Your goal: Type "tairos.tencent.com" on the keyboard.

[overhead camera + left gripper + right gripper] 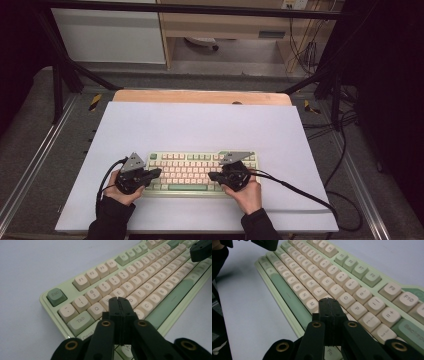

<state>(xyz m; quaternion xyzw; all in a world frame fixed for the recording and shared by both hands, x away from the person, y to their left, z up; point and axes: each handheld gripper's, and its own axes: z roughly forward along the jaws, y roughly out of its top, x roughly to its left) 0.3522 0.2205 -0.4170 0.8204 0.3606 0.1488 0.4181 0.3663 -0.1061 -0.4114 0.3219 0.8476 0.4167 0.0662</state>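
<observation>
1. Keyboard (200, 172), pale green case with cream keys, lying flat on the near half of the white sheet (200, 125) that covers the table, long side running left to right.
2. Left gripper (159, 173) held over the keyboard's left end, jaws pressed together with nothing between them, pointing right and slightly far.
3. From the left gripper view, closed tips (119, 300) hovering just above the letter rows near W and E; contact with a key impossible to tell.
4. Right gripper (211, 176) held over the keyboard's right part, jaws likewise pressed together and empty, pointing left.
5. From the right gripper view, closed tips (328, 301) poised above the keys near M, O and P, green spacebar (289, 298) just to their left.
6. Both grippers' tips aimed towards each other across the middle keys, well apart.
7. Black cable (295, 190) trailing from the right gripper across the sheet to the near right edge.
</observation>
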